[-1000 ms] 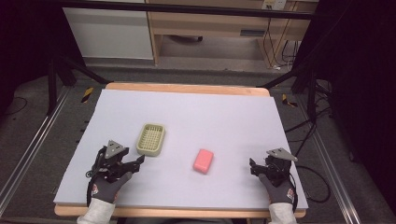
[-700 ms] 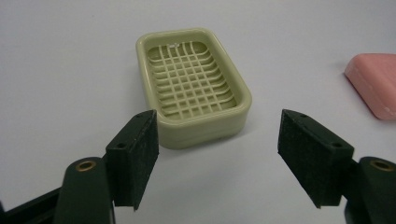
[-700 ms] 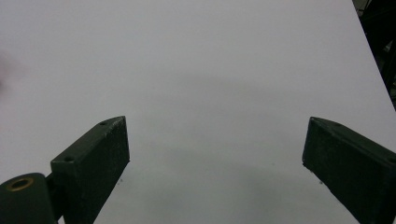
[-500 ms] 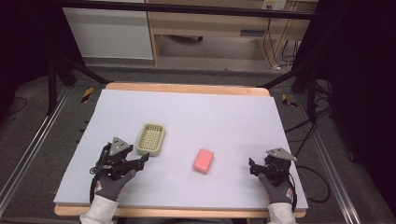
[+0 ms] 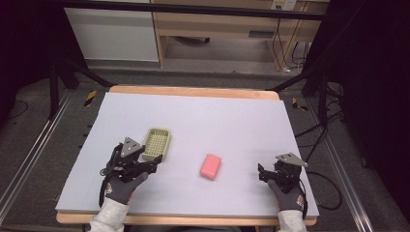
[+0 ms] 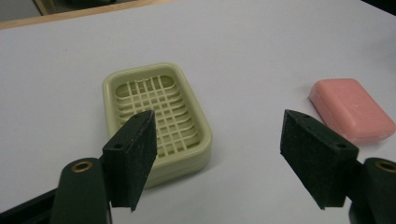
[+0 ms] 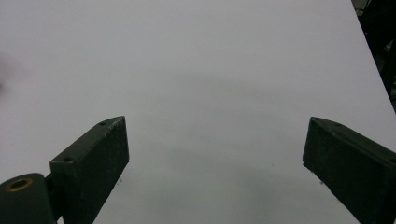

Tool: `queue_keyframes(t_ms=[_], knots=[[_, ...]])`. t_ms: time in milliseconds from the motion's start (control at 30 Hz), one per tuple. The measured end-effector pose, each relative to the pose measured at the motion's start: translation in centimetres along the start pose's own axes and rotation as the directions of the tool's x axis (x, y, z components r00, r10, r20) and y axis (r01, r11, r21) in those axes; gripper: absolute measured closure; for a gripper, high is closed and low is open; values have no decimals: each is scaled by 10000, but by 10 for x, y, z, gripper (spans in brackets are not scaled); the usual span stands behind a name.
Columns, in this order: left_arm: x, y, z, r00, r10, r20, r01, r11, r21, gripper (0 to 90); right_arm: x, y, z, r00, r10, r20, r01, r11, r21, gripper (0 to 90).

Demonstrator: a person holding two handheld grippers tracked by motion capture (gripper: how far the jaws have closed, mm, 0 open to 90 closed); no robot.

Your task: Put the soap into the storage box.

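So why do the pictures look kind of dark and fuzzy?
High view: room edges are dark, while the white table is evenly lit. Left gripper view: the soap dish is sharp, the pink soap casts a soft shadow. Right gripper view: dim and grey.

even overhead light on the table, dark surroundings, soft shadows, slight blur

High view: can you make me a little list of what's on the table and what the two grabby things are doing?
table: wooden edge, pale sheet on top
soap dish: pale green soap dish with a grid floor, nothing in it, left of middle
soap: pink soap lying flat near the middle, apart from the dish
left gripper: left gripper aimed at the dish's near end, jaws just been opening, nothing between them
right gripper: right gripper at the right side, jaws wide, holding nothing
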State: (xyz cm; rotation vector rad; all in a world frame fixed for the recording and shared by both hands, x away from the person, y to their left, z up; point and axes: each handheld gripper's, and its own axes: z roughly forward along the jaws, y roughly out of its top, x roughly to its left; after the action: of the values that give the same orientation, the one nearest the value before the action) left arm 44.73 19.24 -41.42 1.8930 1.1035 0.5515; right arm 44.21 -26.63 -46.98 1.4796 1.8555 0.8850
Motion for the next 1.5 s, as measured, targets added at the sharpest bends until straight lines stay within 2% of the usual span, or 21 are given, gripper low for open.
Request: queue_keyframes(t_ms=[433, 833, 1500], knots=[[-22, 9, 17, 9988, 268, 412, -272, 9996, 87, 259, 0, 0, 0, 10000, 69, -23, -69, 10000, 5, 72], [-38, 14, 28, 9969, 552, 561, -564, 9982, 185, 251, -1, 0, 0, 10000, 35, -21, -35, 10000, 35, 72], [-58, 22, 42, 9942, 769, 759, -787, 9967, 209, 239, 0, 1, 1, 10000, 25, -39, -25, 10000, 39, 71]])
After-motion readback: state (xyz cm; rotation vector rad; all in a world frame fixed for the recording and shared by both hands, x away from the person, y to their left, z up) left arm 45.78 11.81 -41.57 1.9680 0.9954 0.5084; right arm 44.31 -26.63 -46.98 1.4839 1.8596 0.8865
